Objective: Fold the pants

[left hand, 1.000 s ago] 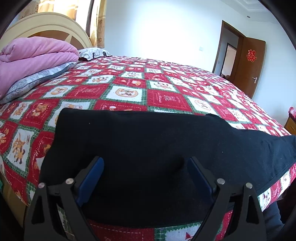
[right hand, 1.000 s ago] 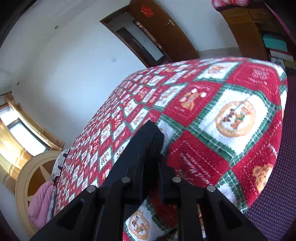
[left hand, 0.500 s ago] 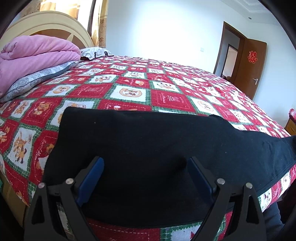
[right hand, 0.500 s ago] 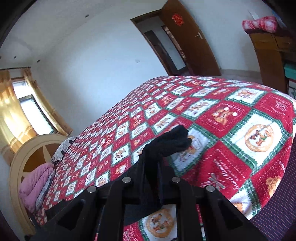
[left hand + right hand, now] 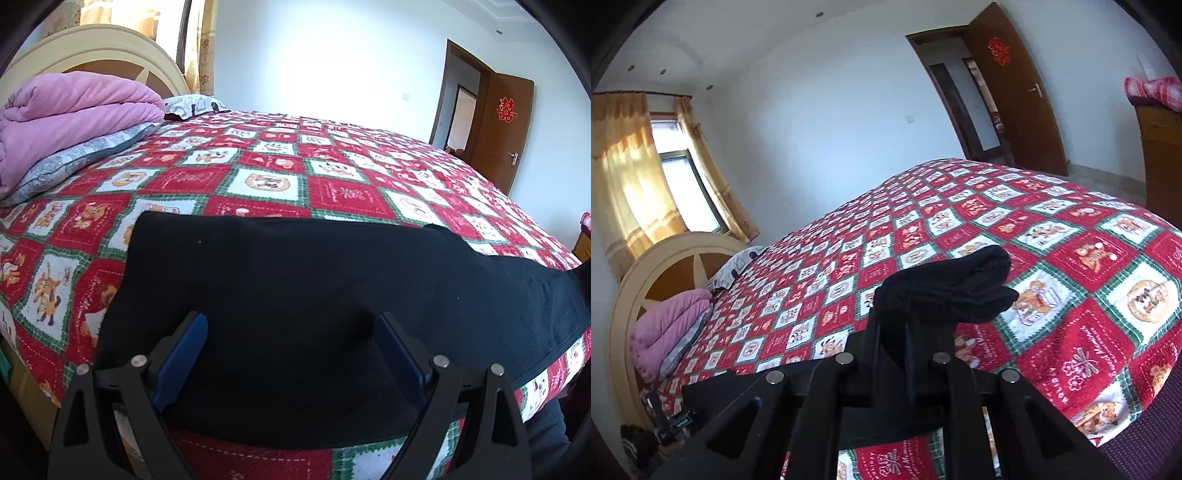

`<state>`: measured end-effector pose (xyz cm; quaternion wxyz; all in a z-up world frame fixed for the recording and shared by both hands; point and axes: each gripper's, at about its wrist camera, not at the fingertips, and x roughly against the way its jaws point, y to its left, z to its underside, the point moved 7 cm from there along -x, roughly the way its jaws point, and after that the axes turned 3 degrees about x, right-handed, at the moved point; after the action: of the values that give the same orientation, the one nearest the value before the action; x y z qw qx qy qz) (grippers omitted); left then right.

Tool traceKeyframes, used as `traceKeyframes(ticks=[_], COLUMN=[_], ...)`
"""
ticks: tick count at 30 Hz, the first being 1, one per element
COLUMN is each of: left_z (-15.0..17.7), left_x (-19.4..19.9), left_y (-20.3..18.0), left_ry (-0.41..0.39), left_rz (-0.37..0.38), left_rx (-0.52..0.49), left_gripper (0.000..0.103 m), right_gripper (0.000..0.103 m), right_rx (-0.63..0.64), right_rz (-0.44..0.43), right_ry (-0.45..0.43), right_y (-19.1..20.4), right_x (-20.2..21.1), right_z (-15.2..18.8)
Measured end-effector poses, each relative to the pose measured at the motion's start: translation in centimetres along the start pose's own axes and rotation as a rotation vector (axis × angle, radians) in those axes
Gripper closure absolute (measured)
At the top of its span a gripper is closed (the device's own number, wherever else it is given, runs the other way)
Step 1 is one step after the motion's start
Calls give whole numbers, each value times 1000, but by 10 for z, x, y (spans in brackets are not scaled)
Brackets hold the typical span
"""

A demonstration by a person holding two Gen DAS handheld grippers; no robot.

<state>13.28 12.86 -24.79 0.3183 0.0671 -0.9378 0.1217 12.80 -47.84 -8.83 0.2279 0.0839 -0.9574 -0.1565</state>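
- A bedroom is filling both views: a bed under a red, green and white patchwork cover is taking up the middle, with white walls behind and a brown door standing open at the upper right of the left wrist view.
- The black pants are lying flat across the lower half of the left wrist view, near the bed's front edge, one end stretching off toward the right border.
- The right hand-held gripper is clamping a bunched end of the pants at the centre of its view, raised clear of the cover.
- The left hand-held gripper is sitting over the cloth at the bottom centre, its blue pads spread apart and holding nothing.
- Judging from this, the raised end is being carried over for a fold; doing it well likely means keeping it taut and level, laying edge to edge, with the spread gripper pinning the flat part.
- A folded pink quilt is resting on a grey pillow at the upper left.
- No containers are showing.
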Motion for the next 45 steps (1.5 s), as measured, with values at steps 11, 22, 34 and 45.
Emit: traceKeyframes(ticks=[11, 22, 34, 45], left_z=[3, 4, 4, 4], left_x=[0, 0, -1, -1], left_y=[2, 1, 1, 2], left_ry=[3, 2, 1, 0], left_rz=[-16, -17, -18, -19], left_rx=[-16, -17, -21, -22], left_gripper=[9, 9, 9, 8], right_gripper=[92, 92, 92, 92], right_rx=[133, 207, 222, 328], right_rz=[-112, -203, -238, -235], right_ry=[12, 97, 169, 206], right_y=[76, 146, 182, 215], right_x=[-9, -48, -83, -109], right_z=[7, 44, 76, 109])
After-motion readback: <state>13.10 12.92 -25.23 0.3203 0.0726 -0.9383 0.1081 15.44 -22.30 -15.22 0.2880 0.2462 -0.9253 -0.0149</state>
